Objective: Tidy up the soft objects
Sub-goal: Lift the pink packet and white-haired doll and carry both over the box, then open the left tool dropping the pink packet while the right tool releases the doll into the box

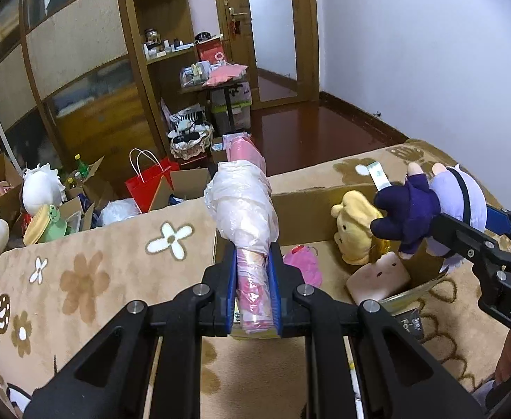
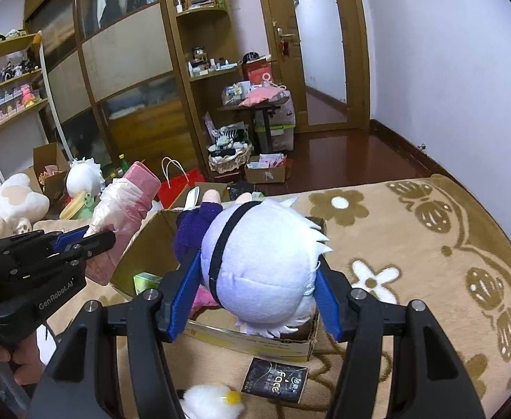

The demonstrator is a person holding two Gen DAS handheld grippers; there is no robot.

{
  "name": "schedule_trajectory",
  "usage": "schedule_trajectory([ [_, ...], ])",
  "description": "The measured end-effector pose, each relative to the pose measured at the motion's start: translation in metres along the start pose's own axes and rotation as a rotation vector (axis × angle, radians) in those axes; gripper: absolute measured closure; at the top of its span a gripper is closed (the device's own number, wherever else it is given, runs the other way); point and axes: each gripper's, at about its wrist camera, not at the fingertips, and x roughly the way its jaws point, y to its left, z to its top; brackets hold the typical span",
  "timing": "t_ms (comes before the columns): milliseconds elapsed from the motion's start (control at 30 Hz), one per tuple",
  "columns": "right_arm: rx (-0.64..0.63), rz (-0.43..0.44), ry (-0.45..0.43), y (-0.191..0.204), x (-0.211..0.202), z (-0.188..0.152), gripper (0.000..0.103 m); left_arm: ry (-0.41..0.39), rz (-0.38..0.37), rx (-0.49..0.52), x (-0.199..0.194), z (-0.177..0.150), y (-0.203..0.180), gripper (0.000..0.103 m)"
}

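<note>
Over the cardboard box [image 1: 325, 209] on the flowered blanket [image 1: 91, 272], my right gripper [image 2: 255, 300] squeezes a pale-haired doll [image 2: 266, 262] by its head, ready to drop in. My left gripper [image 1: 252, 289] clamps a plastic-wrapped pink bundle [image 1: 243, 202], waiting beside it.

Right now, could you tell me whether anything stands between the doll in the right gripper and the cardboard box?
Nothing visible does: the right gripper holds the white-haired doll directly over the open cardboard box, whose toys lie lower inside.
</note>
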Motion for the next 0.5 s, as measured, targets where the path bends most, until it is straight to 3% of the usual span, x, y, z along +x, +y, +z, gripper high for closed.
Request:
schedule_trajectory([
  [500, 0.014, 0.035, 0.100, -0.004, 0.035, -0.015, 0.039, 0.084, 0.008, 0.031, 0.036, -0.012, -0.007, 0.087],
])
